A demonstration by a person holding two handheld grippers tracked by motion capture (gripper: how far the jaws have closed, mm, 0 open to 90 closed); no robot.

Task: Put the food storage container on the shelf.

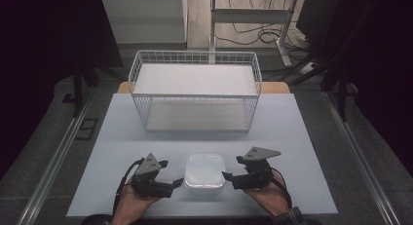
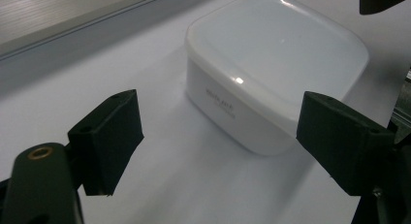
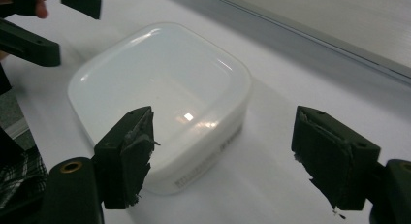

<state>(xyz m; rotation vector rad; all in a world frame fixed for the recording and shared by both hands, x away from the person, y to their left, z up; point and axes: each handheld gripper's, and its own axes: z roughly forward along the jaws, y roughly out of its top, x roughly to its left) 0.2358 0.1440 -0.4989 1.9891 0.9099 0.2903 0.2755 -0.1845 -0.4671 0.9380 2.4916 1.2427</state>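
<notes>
The white lidded container (image 1: 204, 170) sits at the near edge of the bench (image 1: 122, 137) between the left tool (image 1: 170, 178) and right tool (image 1: 230, 170), both gaping and empty, apparently mid-approach; next they should close in squarely on opposite sides

a white lidded plastic box (image 1: 204, 170) sits flat, closed, near the table's front edge.
</notes>
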